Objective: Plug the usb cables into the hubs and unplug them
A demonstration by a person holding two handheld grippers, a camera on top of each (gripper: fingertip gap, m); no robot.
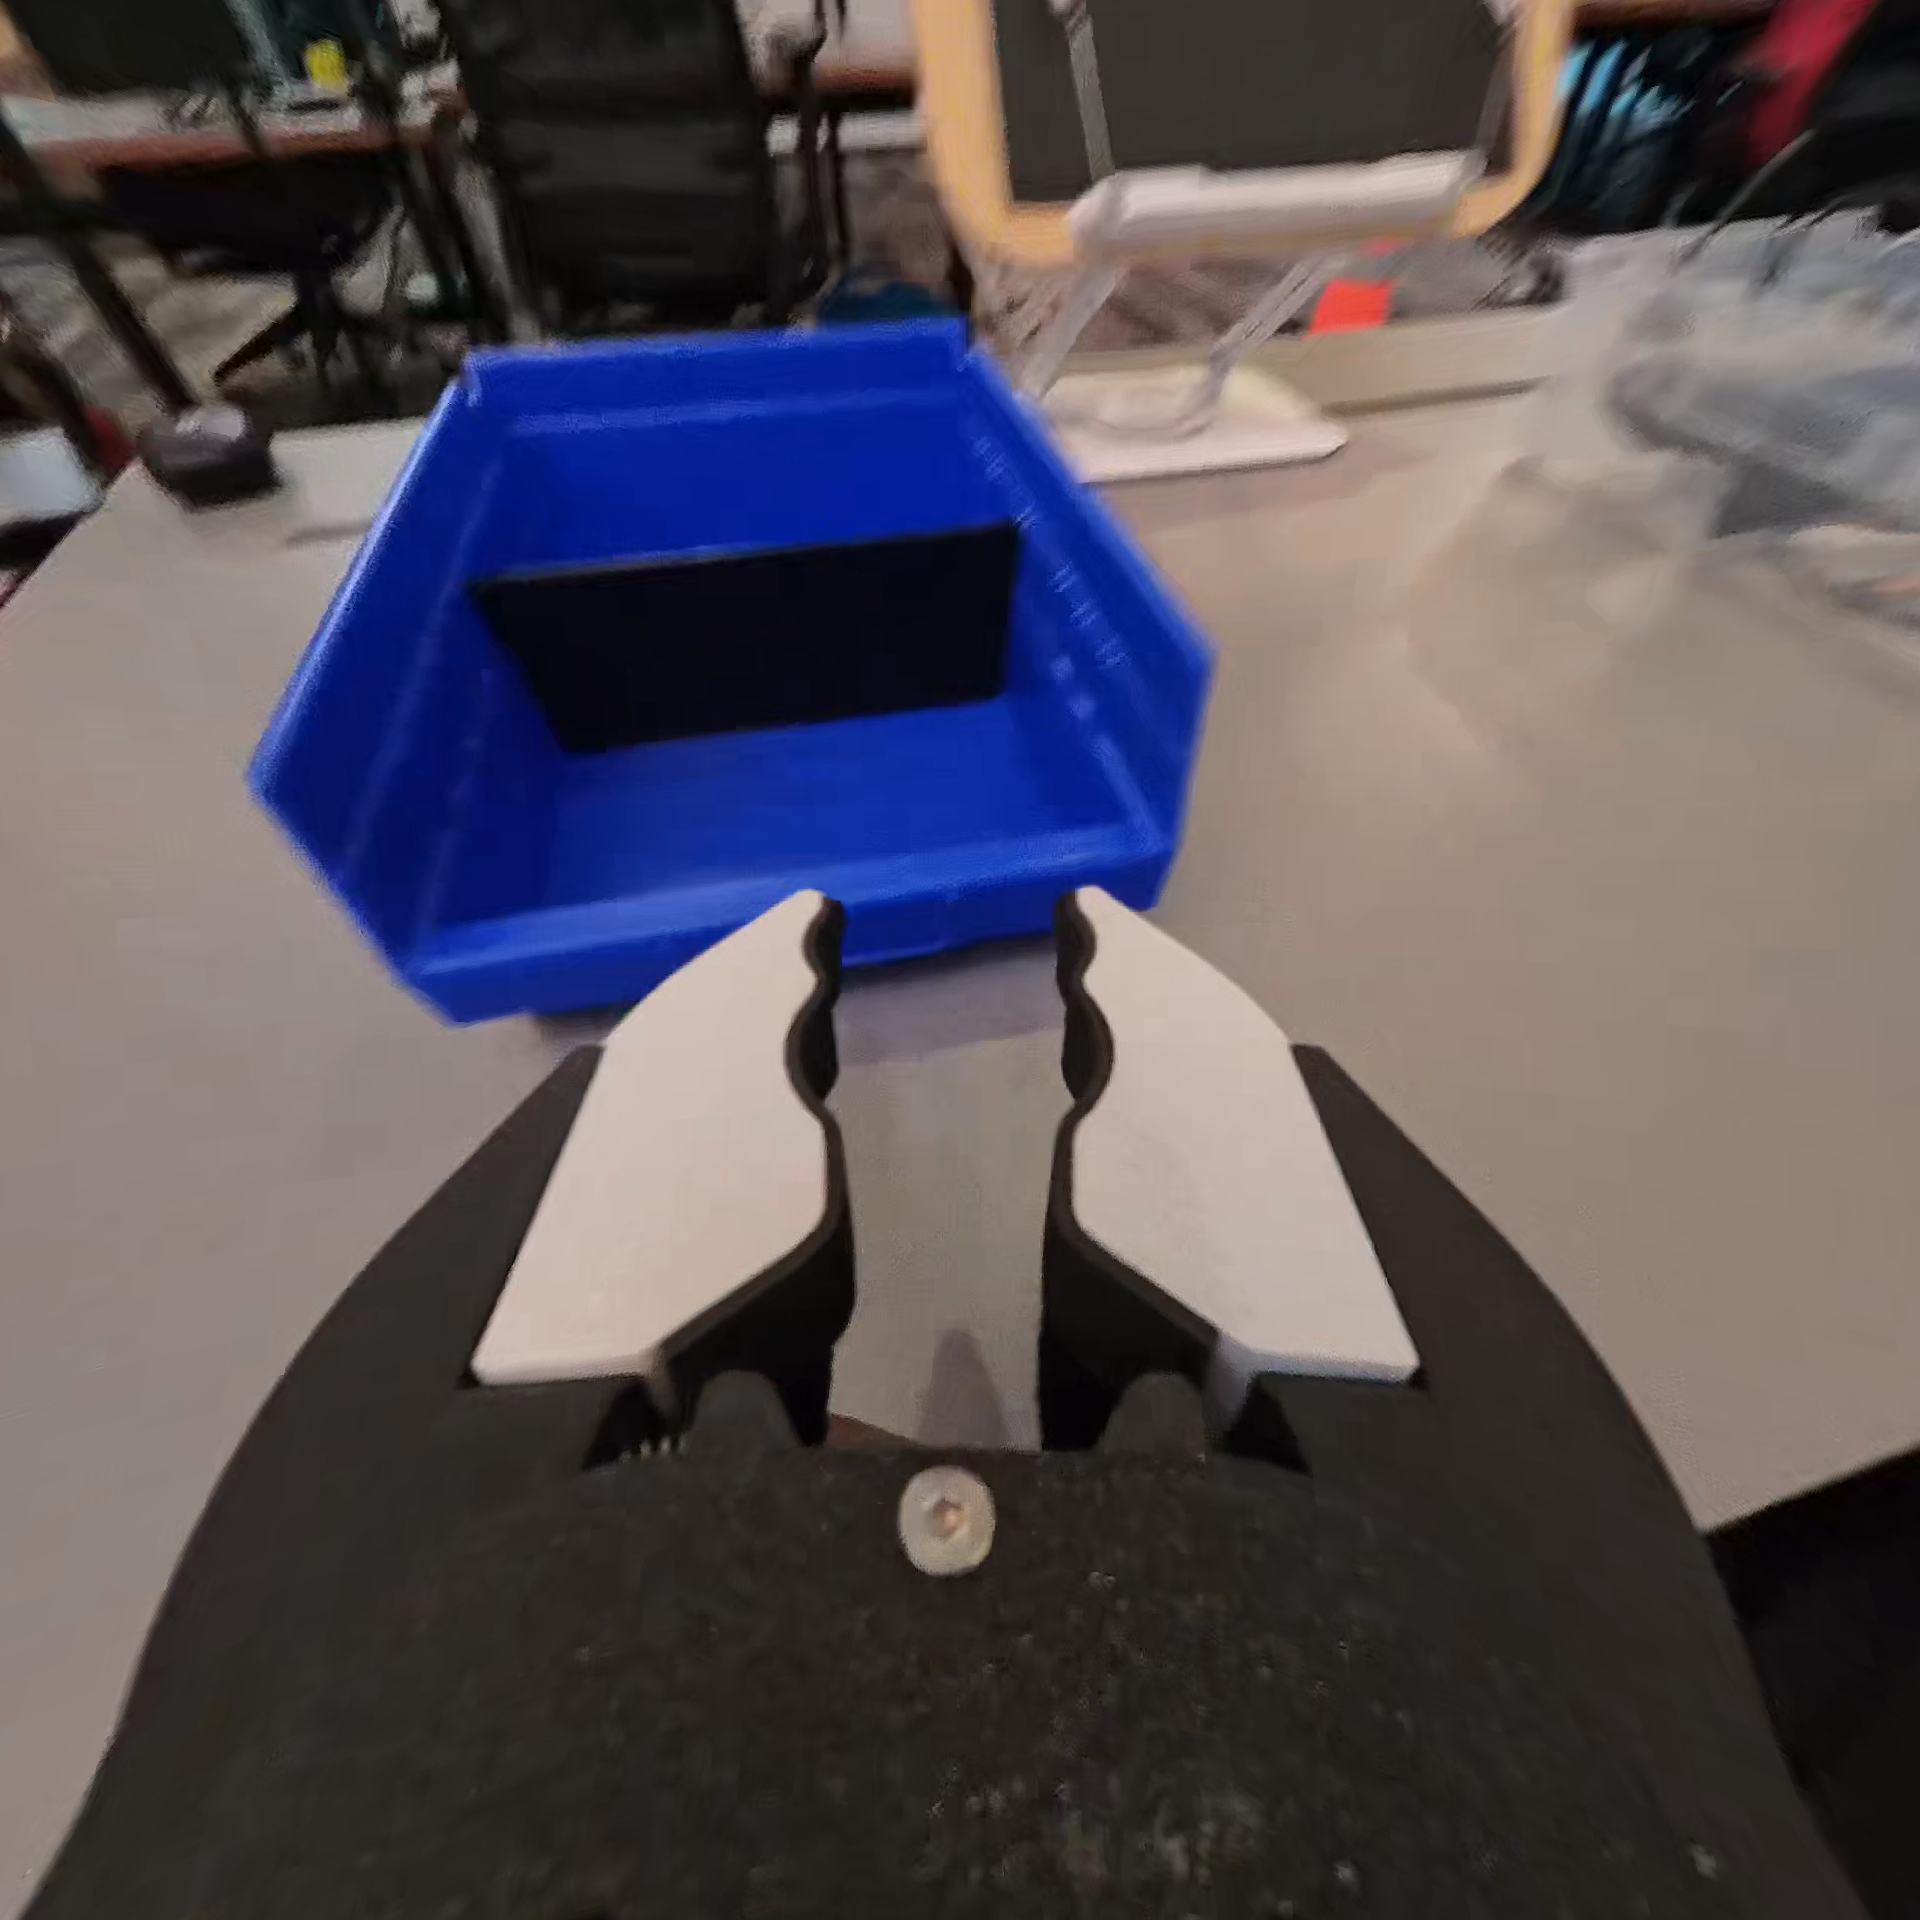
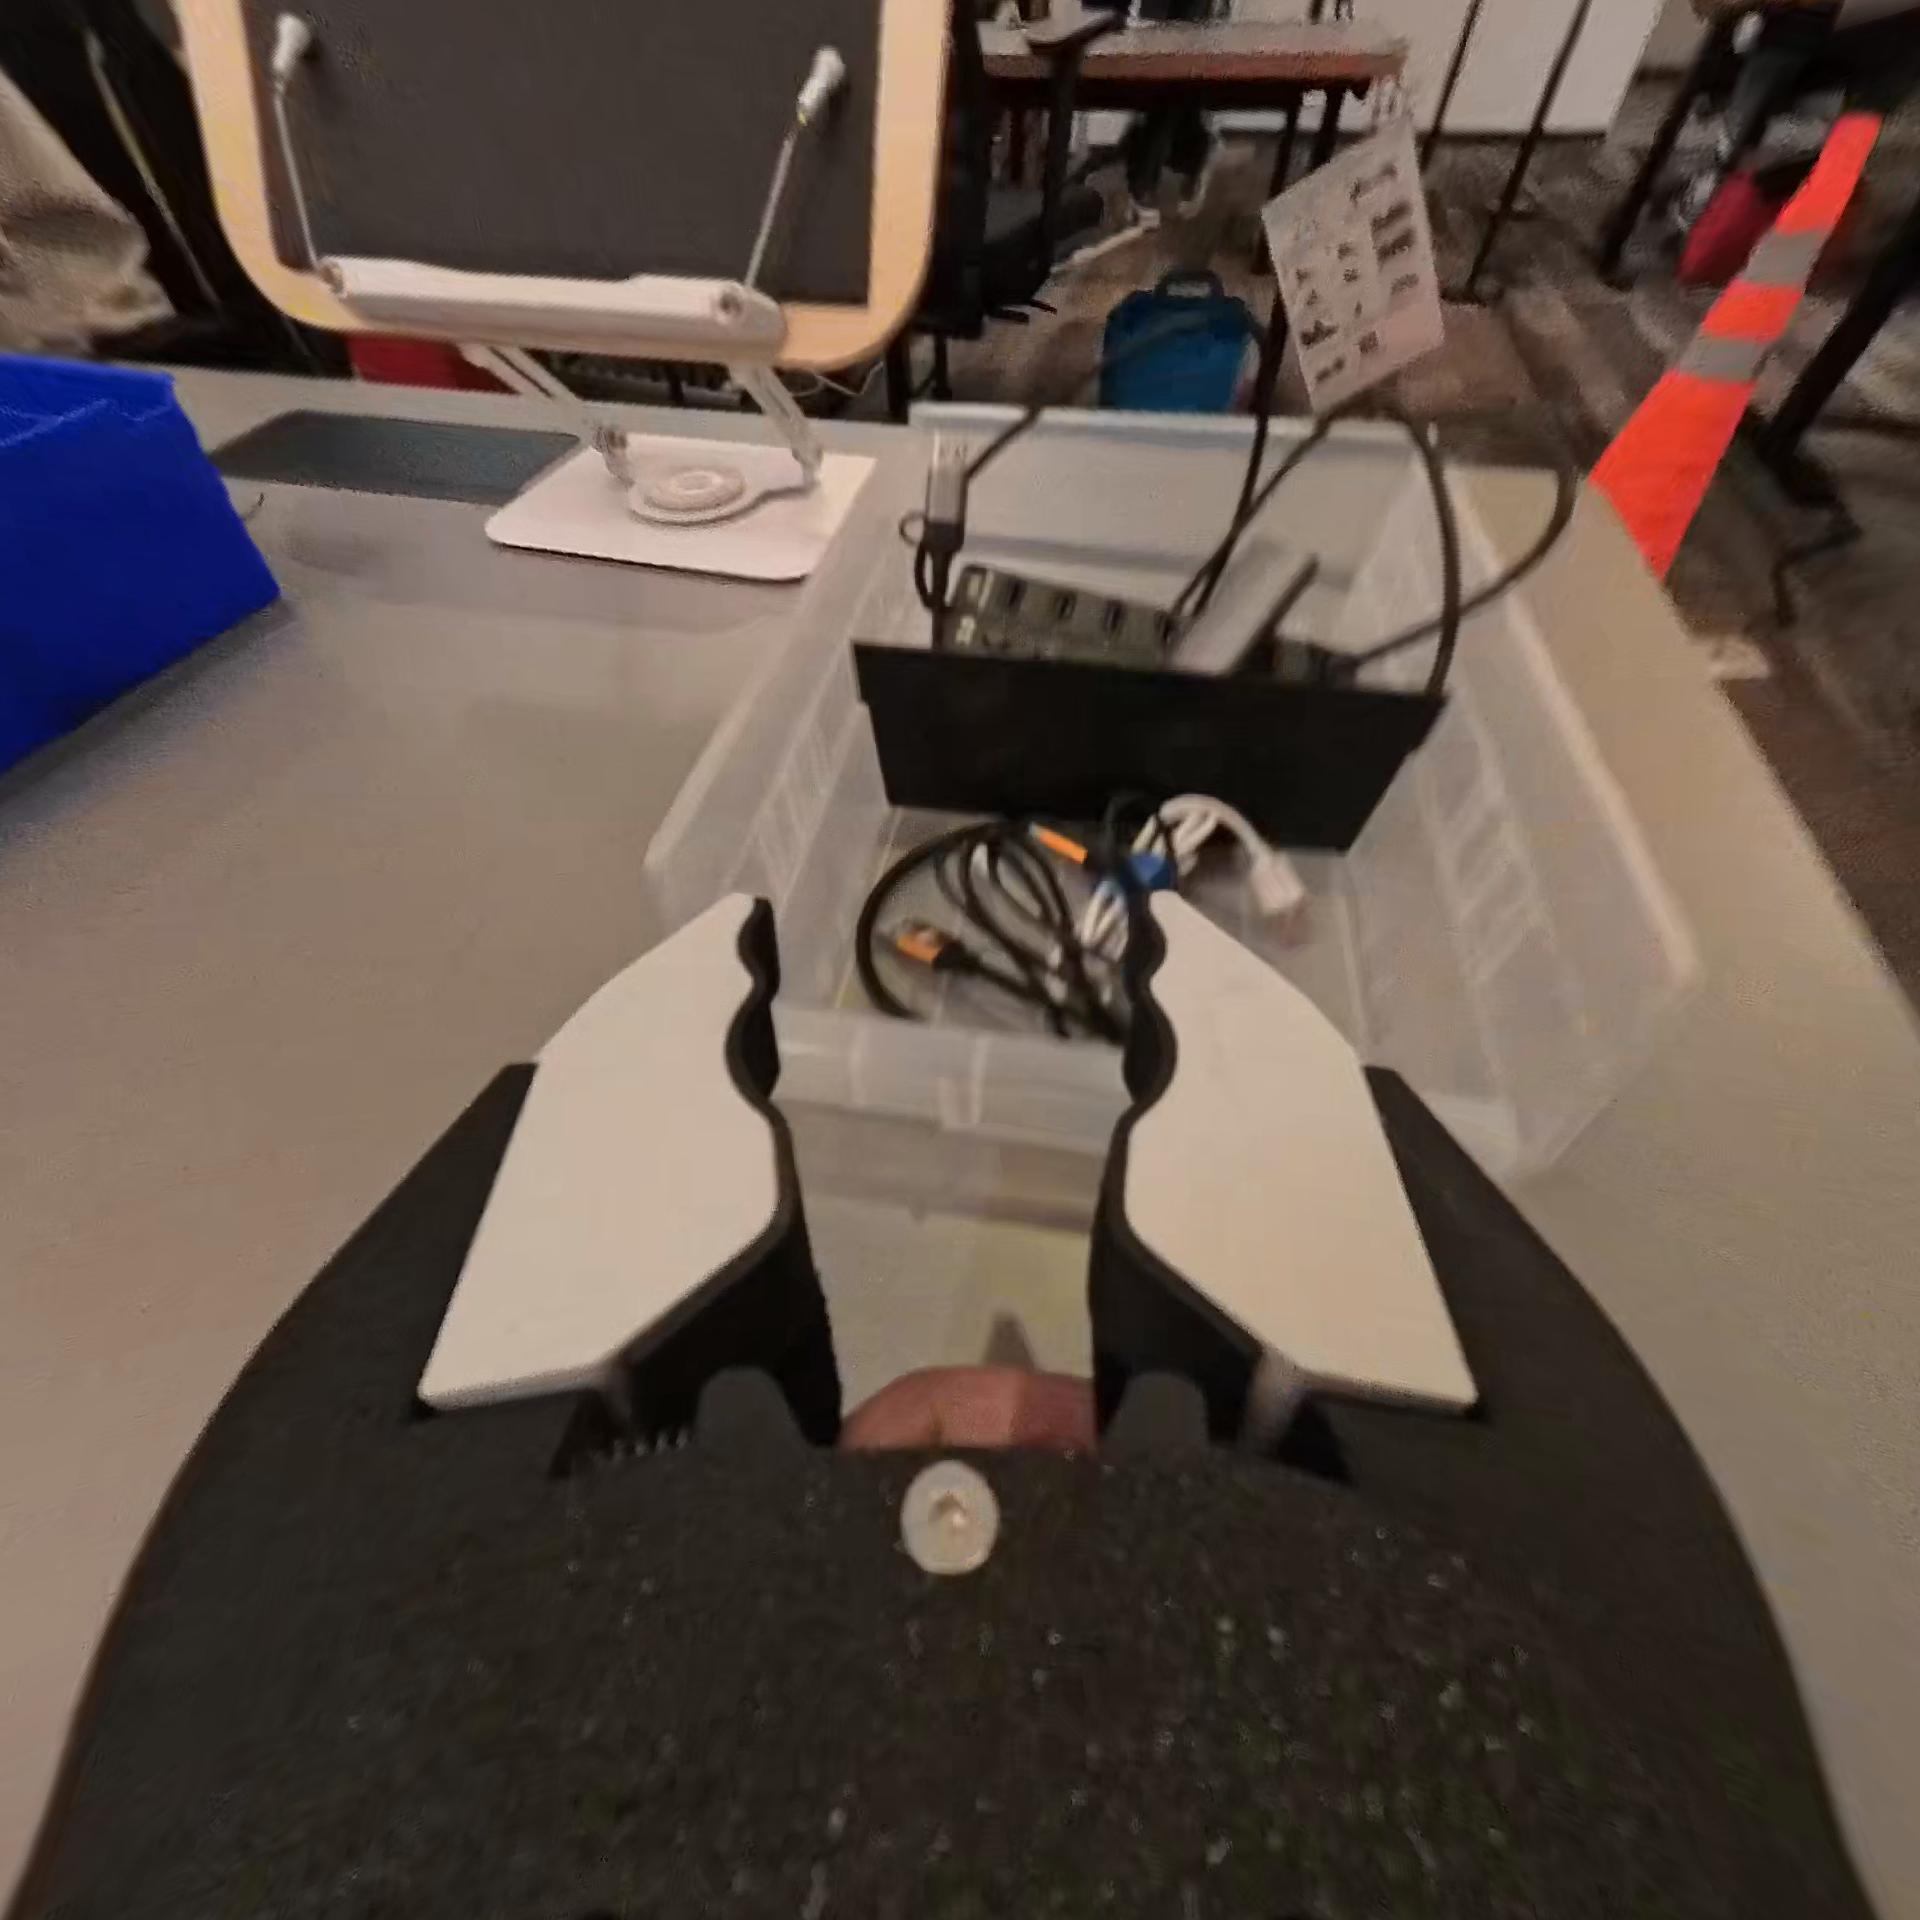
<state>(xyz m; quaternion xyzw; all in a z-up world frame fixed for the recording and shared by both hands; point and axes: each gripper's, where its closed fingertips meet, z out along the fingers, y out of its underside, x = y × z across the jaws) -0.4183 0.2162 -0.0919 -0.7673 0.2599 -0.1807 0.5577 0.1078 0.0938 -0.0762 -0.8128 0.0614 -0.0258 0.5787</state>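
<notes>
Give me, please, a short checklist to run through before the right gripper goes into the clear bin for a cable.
1. Right gripper open and empty: ok.
2. Left gripper open and empty: ok.
3. Loose cables lying in the near compartment of the clear bin: ok.
4. Hubs reachable behind the black divider: ok, though cables loop above them.
5. One cable separable from the tangle: cannot tell.
6. Blue bin before the left gripper empty in its near compartment: ok.
</notes>
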